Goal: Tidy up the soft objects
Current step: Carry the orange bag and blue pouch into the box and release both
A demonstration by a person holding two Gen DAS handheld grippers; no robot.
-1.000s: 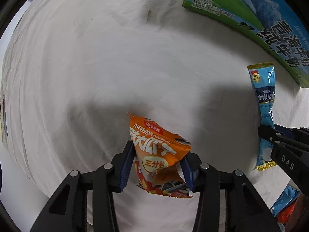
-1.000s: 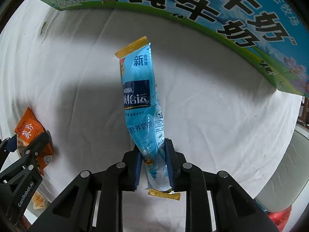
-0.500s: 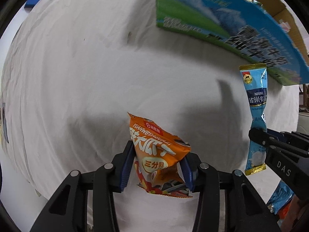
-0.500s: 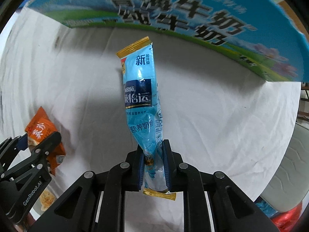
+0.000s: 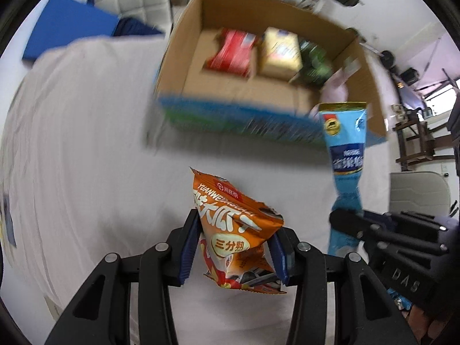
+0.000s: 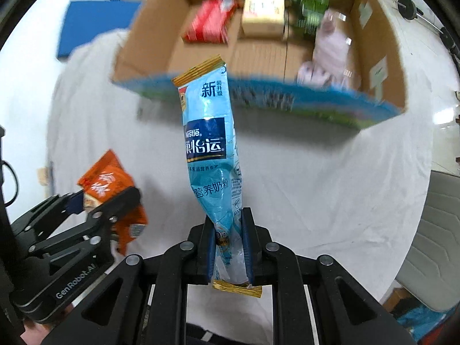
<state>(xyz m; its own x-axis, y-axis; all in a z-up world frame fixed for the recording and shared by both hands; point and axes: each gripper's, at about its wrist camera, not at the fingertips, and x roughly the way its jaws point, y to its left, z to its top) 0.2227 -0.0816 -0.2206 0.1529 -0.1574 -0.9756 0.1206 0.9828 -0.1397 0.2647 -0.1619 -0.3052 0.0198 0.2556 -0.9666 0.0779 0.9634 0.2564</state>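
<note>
Cardboard box (image 6: pixel 373 8) holds red (image 6: pixel 210 23), yellow (image 6: pixel 263 7), green packs (image 6: pixel 309 8).

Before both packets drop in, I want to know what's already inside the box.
In the box: a red pack, a yellow pack, a green pack and a pale pink item. All are blurred. The near wall hides the floor behind it.

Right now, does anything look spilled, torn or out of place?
Nothing stands out. The left gripper holds the orange snack bag, the right gripper holds the blue milk-powder sachet, both look intact. Packets sit inside the open cardboard box, though blur hides detail.
</note>
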